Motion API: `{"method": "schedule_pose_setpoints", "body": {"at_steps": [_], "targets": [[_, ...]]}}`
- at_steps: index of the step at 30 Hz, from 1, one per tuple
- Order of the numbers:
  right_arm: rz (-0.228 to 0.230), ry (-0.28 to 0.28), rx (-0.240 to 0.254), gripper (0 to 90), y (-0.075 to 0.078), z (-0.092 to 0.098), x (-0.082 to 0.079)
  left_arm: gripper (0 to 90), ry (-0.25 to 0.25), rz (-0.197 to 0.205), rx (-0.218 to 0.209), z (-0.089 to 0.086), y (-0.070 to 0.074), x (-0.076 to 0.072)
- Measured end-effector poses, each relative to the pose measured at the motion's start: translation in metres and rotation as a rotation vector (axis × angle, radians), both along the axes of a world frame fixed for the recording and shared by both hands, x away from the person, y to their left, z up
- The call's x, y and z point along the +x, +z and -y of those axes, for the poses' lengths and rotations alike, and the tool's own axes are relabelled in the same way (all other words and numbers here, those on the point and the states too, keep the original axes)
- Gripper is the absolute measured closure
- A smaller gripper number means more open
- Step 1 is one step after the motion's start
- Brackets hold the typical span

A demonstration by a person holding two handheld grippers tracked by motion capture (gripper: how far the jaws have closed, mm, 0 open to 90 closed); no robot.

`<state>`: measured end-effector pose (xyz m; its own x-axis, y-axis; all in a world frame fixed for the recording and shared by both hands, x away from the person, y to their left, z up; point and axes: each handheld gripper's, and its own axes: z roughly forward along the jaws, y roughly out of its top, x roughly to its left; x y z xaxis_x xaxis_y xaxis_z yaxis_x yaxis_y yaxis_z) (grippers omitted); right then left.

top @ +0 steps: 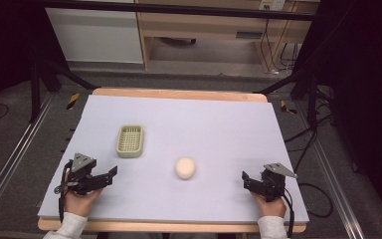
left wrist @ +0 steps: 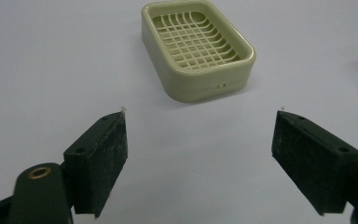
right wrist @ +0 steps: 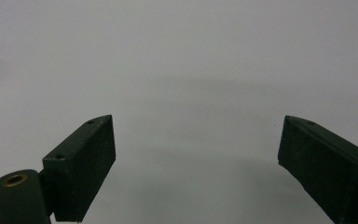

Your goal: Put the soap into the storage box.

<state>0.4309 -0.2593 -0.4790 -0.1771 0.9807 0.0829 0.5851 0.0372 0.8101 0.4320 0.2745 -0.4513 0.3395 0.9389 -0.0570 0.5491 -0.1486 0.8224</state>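
Both claws gape wide and empty, the soap dish (left wrist: 198, 49) just ahead of the left claw (top: 110, 174), the round soap (top: 185, 168) between them, so I'd guess a hasty pinch could squirt it across the worktop (top: 219, 129).

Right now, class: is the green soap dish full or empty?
Empty. The soap dish shows its bare grid floor in the left gripper view, and the round cream soap lies apart from it on the table, as the high view shows.
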Motion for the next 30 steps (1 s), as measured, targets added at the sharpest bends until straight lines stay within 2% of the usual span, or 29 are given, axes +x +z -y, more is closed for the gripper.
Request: {"method": "schedule_pose_setpoints", "body": {"at_steps": [30], "targets": [[-0.004,0.01,-0.017,11.5,-0.002,-0.003,0.001,16.9,-0.074,0.005,0.026,0.03,0.001,-0.005]]}}
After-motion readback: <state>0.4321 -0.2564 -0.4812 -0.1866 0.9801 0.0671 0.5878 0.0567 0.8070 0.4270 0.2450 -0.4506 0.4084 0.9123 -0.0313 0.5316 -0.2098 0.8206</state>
